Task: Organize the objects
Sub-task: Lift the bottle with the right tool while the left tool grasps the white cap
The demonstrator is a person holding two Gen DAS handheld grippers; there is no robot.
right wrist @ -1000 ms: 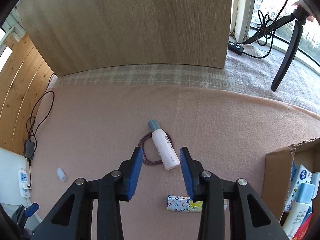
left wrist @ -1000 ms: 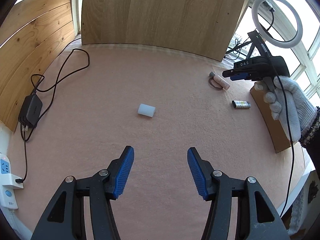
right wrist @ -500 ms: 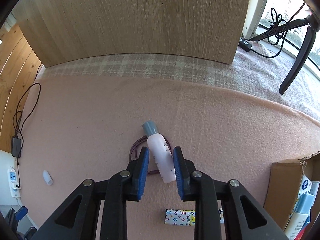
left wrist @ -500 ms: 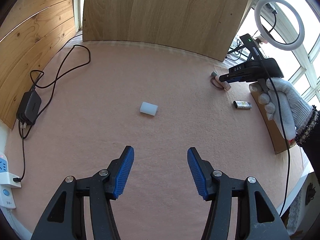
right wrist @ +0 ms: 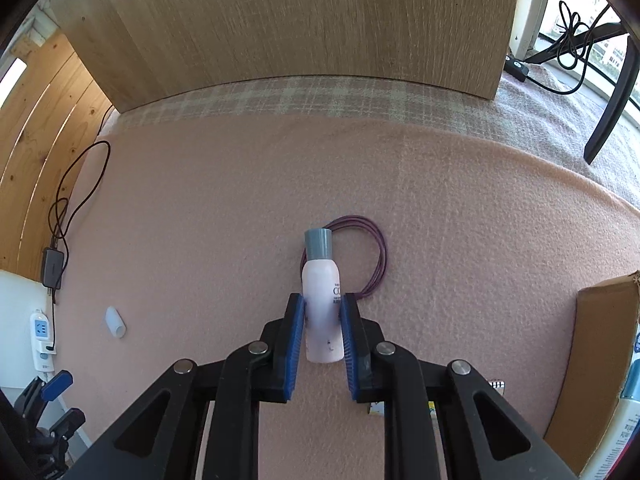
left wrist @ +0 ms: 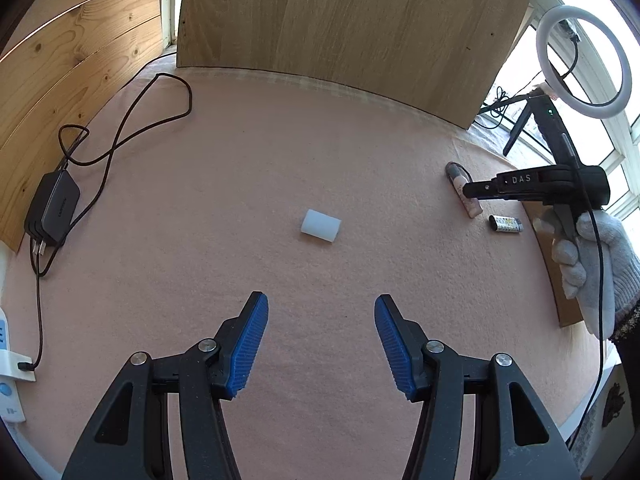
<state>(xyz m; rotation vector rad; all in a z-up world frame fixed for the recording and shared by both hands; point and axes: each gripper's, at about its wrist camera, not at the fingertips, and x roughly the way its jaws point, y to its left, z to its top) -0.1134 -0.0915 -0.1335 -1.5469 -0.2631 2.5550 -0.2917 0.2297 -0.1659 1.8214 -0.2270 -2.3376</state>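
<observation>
My right gripper (right wrist: 322, 306) is shut on a pink bottle (right wrist: 320, 296) with a grey cap that lies on the pink cloth, over a purple hair tie (right wrist: 374, 256). In the left wrist view the right gripper (left wrist: 472, 192) sits low over the bottle (left wrist: 474, 208) at the far right. My left gripper (left wrist: 320, 312) is open and empty, above the cloth, short of a small white cylinder (left wrist: 320, 226). That cylinder shows in the right wrist view (right wrist: 115, 322) too. A small patterned tube (left wrist: 505, 223) lies beside the bottle.
A cardboard box (right wrist: 600, 356) with bottles in it stands at the right edge. A wooden board (left wrist: 340, 28) stands at the back. A black power adapter (left wrist: 52, 208) with its cable and a white power strip (left wrist: 8, 376) lie at the left. A ring light (left wrist: 582, 68) stands back right.
My right gripper moved forward and down over the pink bottle and closed on it. My left gripper stayed open and drifted slightly closer to the white cylinder.
</observation>
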